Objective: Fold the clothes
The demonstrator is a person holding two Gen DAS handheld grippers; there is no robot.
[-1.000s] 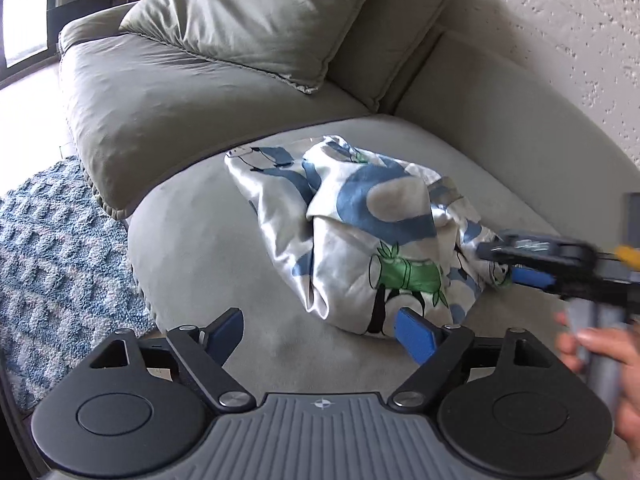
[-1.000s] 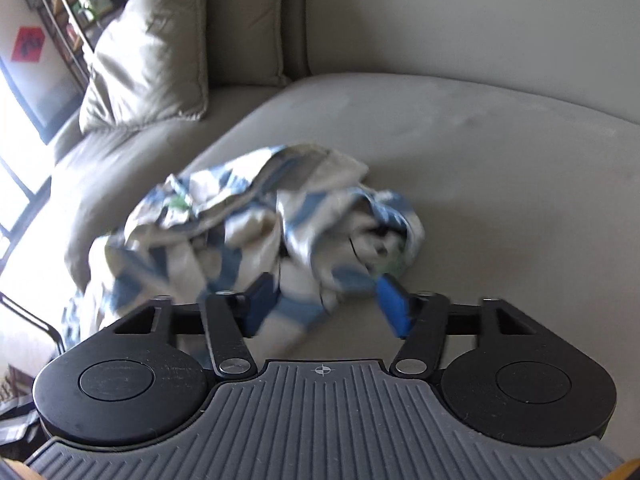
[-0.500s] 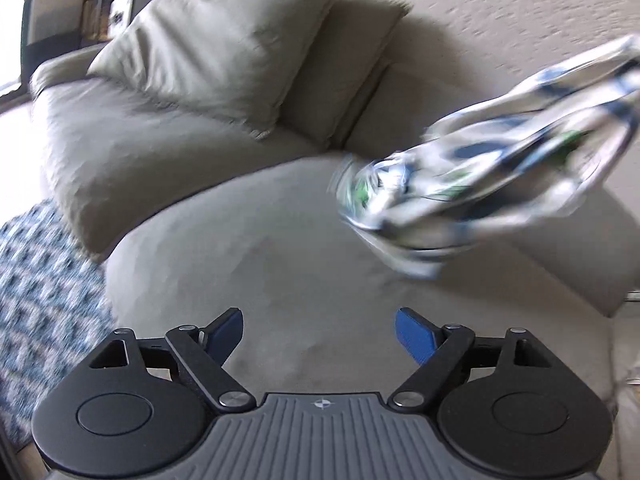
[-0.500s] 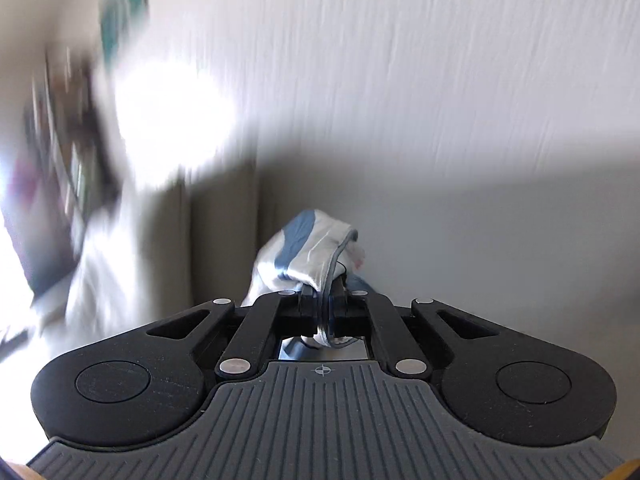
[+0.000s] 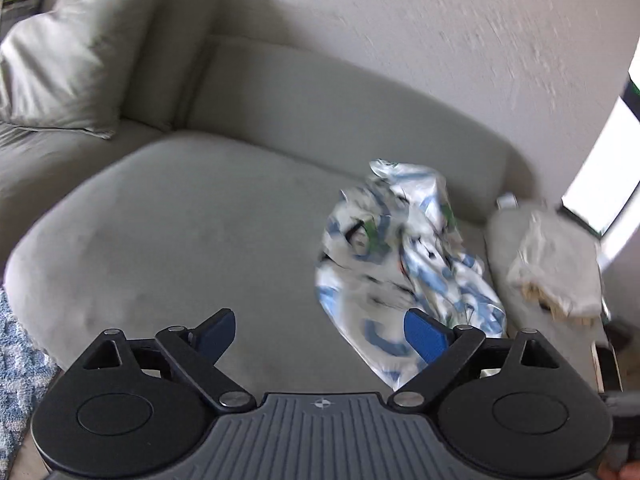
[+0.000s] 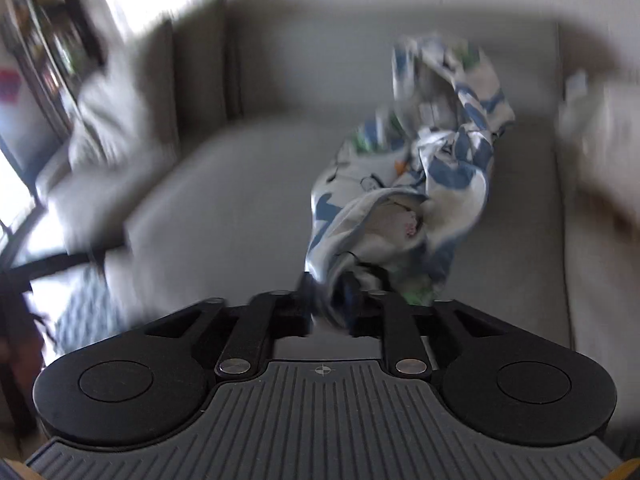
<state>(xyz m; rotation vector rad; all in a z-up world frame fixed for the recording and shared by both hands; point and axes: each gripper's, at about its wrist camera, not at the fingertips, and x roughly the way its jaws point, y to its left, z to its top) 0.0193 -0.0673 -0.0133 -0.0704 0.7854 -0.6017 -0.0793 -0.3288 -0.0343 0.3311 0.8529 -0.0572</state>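
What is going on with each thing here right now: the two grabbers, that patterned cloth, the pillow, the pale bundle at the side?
Left gripper: open, empty, over the couch seat.
Right gripper: shut on the patterned cloth.
Patterned cloth: crumpled, unfolded, hanging from the right gripper, blurred.
Pillow: propped against the couch back.
Pale bundle: lying beside the couch's end, too blurred to tell if folded.
Couch: seat mostly bare.
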